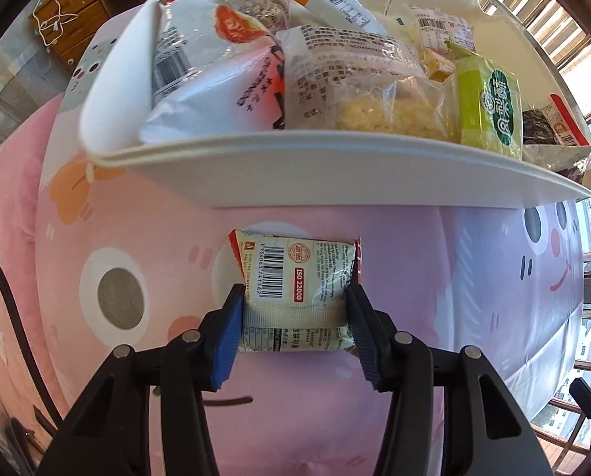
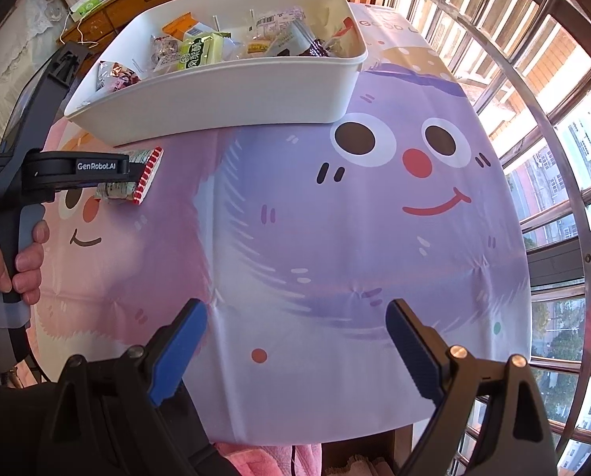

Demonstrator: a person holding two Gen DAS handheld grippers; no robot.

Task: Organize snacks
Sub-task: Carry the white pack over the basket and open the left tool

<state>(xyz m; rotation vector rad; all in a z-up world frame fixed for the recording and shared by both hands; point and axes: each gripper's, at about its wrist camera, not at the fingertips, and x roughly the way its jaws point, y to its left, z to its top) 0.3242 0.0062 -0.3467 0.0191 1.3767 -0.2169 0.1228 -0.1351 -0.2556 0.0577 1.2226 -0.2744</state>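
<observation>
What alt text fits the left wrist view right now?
The left gripper pinches a small white snack packet with a barcode, just above a pink cartoon tablecloth. Ahead stands a white bin filled with assorted snack packets, including a green one.

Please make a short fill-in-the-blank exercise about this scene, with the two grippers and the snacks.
1. The left gripper is shut on a snack ____.
2. The right gripper is ____ and holds nothing.
3. The other snacks lie in a ____ bin.
4. The green packet lies ____ the bin.

Missing words: packet; open; white; inside
</observation>
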